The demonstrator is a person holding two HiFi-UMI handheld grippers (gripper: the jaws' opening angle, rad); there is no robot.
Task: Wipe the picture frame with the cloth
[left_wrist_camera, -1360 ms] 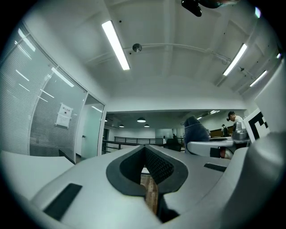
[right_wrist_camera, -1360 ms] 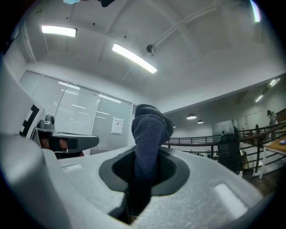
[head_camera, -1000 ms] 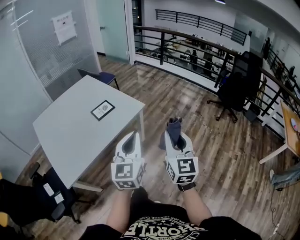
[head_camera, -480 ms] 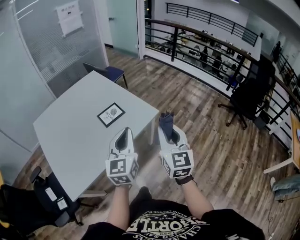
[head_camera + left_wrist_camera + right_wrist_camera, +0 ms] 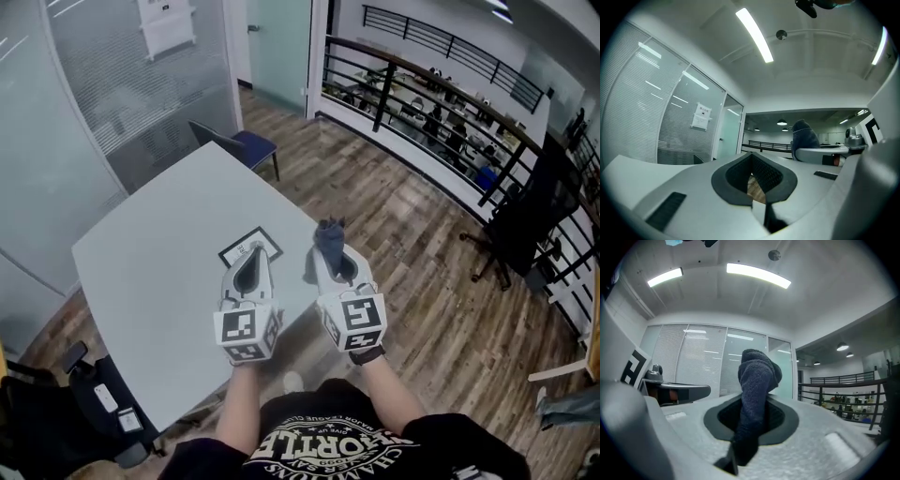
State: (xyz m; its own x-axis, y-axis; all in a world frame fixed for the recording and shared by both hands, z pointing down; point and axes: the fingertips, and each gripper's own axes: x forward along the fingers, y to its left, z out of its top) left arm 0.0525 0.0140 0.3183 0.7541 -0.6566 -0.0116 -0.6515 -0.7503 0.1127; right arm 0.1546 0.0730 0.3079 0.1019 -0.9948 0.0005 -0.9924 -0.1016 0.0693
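Note:
A black picture frame (image 5: 241, 246) lies flat on the grey table (image 5: 159, 272), partly hidden behind the tip of my left gripper (image 5: 251, 259). That gripper is held above the table with its jaws shut and nothing between them (image 5: 757, 187). My right gripper (image 5: 330, 246) is level with it to the right, above the table's near corner, shut on a dark blue cloth (image 5: 324, 242). The cloth (image 5: 754, 394) sticks up out of the jaws in a bunch.
A blue chair (image 5: 246, 145) stands at the table's far side and a black office chair (image 5: 89, 417) at its near left. Glass partitions (image 5: 112, 84) run along the left. A black railing (image 5: 441, 122) borders the wooden floor (image 5: 422, 272) at the right.
The view has shifted toward the table: both grippers, once over the floor, now hang over the table's near edge, the left tip reaching the frame. The cloth stays gripped.

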